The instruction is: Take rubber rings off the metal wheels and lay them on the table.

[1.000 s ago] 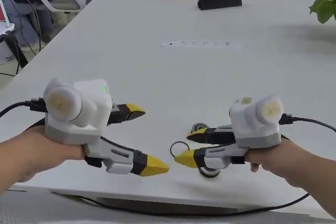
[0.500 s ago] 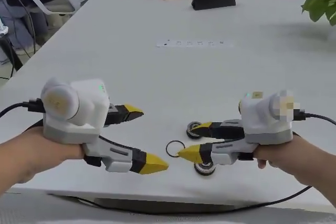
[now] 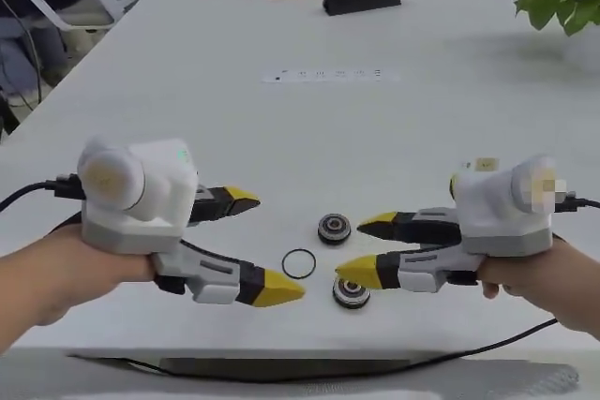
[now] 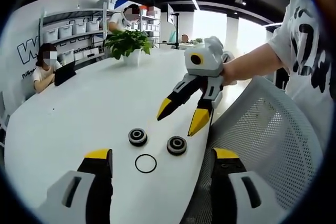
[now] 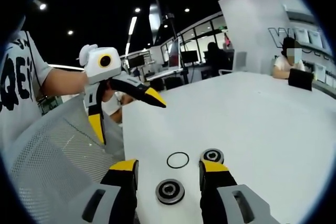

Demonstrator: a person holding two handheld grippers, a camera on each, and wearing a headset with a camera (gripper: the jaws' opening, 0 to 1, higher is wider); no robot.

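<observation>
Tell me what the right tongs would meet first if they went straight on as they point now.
Probably the left tongs, which face them. The right tongs seem to hang above the near wheel and the ring and would likely pass over both, though height is unclear.

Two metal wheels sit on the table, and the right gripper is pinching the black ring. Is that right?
Not quite. The black ring lies loose on the table, beside the two metal wheels; the right gripper is open and empty, as the head view shows.
</observation>
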